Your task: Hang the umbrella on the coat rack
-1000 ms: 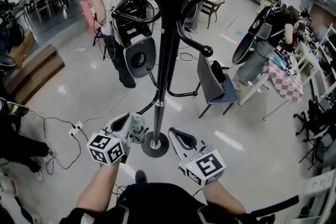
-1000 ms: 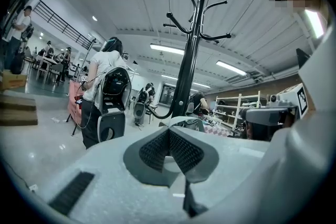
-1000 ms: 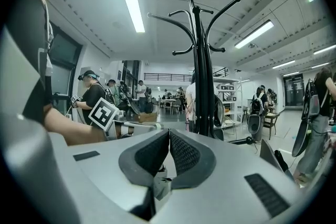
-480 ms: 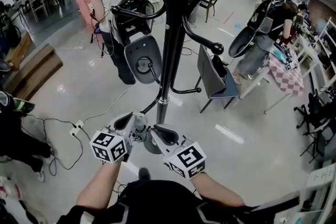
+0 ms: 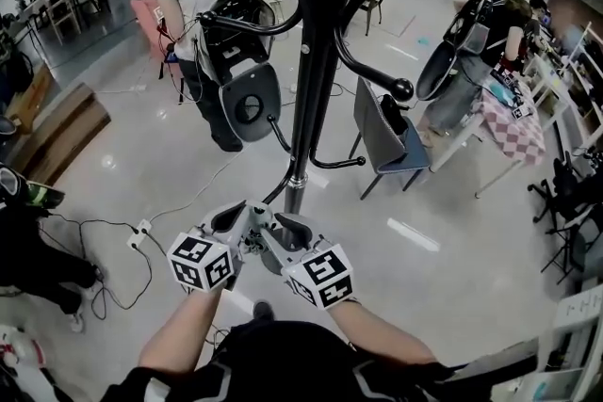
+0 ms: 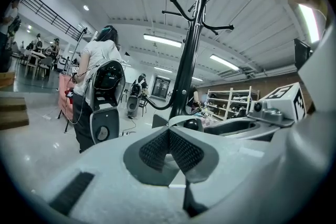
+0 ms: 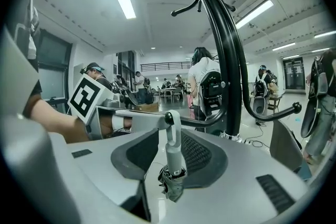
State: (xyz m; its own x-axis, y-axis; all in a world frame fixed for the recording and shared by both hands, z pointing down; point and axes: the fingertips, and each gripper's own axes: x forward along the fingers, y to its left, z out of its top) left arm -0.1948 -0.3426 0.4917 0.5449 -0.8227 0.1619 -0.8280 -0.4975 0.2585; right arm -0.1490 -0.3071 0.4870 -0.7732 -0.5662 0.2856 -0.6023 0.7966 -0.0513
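Note:
A black coat rack (image 5: pixel 311 61) with curved hooks rises right in front of me; its pole also shows in the left gripper view (image 6: pixel 186 76) and in the right gripper view (image 7: pixel 226 76). Both grippers meet low by its base. My left gripper (image 5: pixel 247 216) is shut (image 6: pixel 169 136) on the top of a small folded grey umbrella (image 5: pixel 254 233). The umbrella's handle (image 7: pixel 172 152) stands upright between the jaws of my right gripper (image 7: pixel 170 157), its bundled fabric hanging below. The right gripper's (image 5: pixel 283 229) jaws are opening, and its pads stand off the handle on both sides.
A person wearing a backpack rig (image 5: pixel 203 14) stands behind the rack at left. A grey chair (image 5: pixel 382 141) is to the rack's right, with a checked-cloth table (image 5: pixel 513 132) farther right. Cables and a power strip (image 5: pixel 141 229) lie on the floor at left, past wooden steps (image 5: pixel 47 127).
My right gripper has come leftward and down until it sits beside the left gripper at the umbrella. The left gripper has hardly moved.

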